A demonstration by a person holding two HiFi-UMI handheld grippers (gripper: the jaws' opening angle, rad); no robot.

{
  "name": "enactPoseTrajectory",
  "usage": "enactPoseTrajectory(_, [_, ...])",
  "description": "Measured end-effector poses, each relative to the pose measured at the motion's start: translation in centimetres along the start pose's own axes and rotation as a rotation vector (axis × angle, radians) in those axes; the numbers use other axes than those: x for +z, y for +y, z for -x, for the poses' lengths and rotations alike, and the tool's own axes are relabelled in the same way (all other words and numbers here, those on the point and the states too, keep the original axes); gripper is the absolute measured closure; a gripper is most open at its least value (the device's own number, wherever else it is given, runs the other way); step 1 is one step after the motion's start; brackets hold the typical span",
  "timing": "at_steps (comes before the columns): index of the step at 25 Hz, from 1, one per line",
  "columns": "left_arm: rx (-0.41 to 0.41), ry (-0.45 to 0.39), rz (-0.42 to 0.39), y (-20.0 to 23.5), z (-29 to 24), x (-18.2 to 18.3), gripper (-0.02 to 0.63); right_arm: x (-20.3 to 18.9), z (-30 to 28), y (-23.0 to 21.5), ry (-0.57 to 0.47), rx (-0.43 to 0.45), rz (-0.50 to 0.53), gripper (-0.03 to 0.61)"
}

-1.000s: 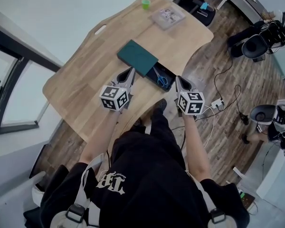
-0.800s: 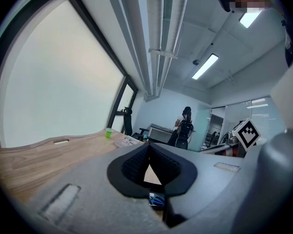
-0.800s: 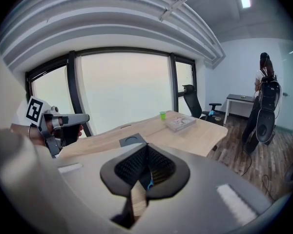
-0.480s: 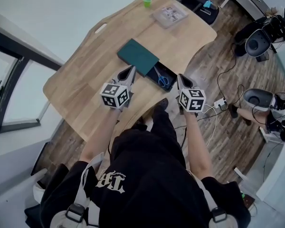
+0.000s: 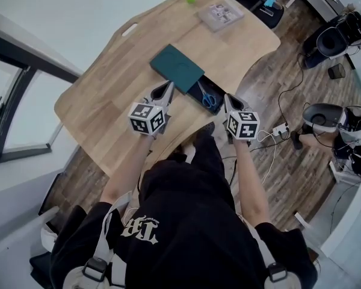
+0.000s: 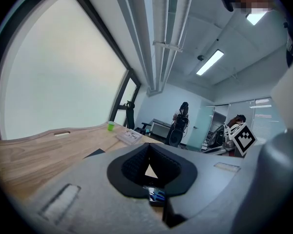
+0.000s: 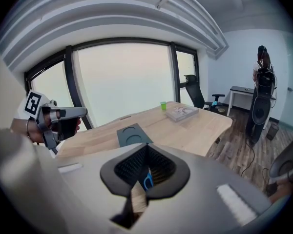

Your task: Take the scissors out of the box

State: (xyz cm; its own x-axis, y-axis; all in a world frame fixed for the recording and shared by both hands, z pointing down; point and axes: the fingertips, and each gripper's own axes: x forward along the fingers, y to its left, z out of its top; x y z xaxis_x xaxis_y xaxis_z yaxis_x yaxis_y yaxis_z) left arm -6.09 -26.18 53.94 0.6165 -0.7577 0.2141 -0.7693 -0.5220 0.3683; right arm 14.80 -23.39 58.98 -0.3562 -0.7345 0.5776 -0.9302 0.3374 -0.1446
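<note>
Holding blue-handled scissors (image 5: pixel 207 97), dark rectangular box (image 5: pixel 194 93)

one box (image 5: pixel 219 93), one scissors (image 5: pixel 207 97) (blue)

Black T-shirt (image 5: pixel 192 221), white back print (image 5: pixel 138 229); grey straps (image 5: pixel 105 233), black buckles (image 5: pixel 94 268). Grey left tongs (image 5: pixel 167 87), right tongs (image 5: pixel 227 97); checkered marker cubes (image 5: pixel 147 118).

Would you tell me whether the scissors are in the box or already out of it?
In the box: the blue-handled scissors lie inside the open box, its lid shifted aside.
</note>
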Motion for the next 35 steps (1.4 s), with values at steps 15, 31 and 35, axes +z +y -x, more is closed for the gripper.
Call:
enactPoseTrajectory(15, [0.034, 0.065, 0.028, 2.8, -1.2, -3.1, 0.609, -6.0, -6.7, 0.0, 0.218, 0.104, 0.083, 0.541])
enactPoseTrajectory(31, [0.003, 0.155, 0.019, 2.9, -5.0, -6.1, 0.609, -14.5, -12.9, -0.9, 0.566, 0.147, 0.222, 0.482])
enactPoseTrajectory(35, [0.001, 0.164, 0.018, 3.2, -5.6, -6.3, 0.609, -15.6, -13.8, -1.0, 0.609, 0.154, 0.253, 0.480])
